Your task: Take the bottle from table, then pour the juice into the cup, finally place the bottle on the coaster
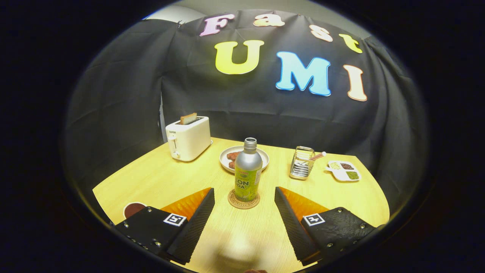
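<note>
The bottle [248, 171] stands upright on the coaster [243, 200] near the table's [159, 178] middle. The gripper [244, 195] hangs with fingers spread wide, touching nothing, the bottle just ahead between them. The cup [133, 208] sits at the table's near left edge.

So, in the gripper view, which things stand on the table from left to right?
Cup beside the left finger → toaster → bottle on its coaster, just ahead of the open gripper → wire basket → small divided dish.

Staged kitchen booth, black cloth wall [125, 106], wooden table [163, 178] with toaster [188, 138] (bread in slot), plate [261, 157] of food
</note>
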The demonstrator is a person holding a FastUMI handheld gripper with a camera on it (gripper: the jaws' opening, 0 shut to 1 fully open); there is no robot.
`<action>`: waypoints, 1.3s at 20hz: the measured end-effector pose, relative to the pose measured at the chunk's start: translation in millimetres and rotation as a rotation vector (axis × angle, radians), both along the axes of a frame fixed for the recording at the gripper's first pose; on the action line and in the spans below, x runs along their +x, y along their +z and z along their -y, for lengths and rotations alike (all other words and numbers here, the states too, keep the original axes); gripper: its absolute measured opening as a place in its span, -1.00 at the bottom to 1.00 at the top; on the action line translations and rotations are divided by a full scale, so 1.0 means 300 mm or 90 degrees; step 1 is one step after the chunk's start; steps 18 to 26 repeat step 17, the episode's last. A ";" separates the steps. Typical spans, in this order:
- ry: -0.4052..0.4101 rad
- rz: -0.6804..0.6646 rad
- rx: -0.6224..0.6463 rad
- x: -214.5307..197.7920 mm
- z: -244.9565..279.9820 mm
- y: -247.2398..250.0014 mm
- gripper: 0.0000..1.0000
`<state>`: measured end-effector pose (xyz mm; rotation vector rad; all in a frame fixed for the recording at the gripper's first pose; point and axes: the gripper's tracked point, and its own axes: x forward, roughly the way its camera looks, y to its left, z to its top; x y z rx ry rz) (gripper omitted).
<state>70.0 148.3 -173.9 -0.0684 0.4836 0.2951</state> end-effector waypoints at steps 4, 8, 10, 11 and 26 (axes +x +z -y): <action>-0.038 0.045 0.010 -0.075 0.007 0.100 0.93; -0.057 0.081 0.025 -0.137 -0.010 0.172 0.92; -0.068 0.097 0.027 -0.162 -0.009 0.200 0.92; -0.072 0.102 0.029 -0.176 -0.009 0.207 0.92; -0.093 0.126 0.035 -0.210 -0.008 0.223 0.92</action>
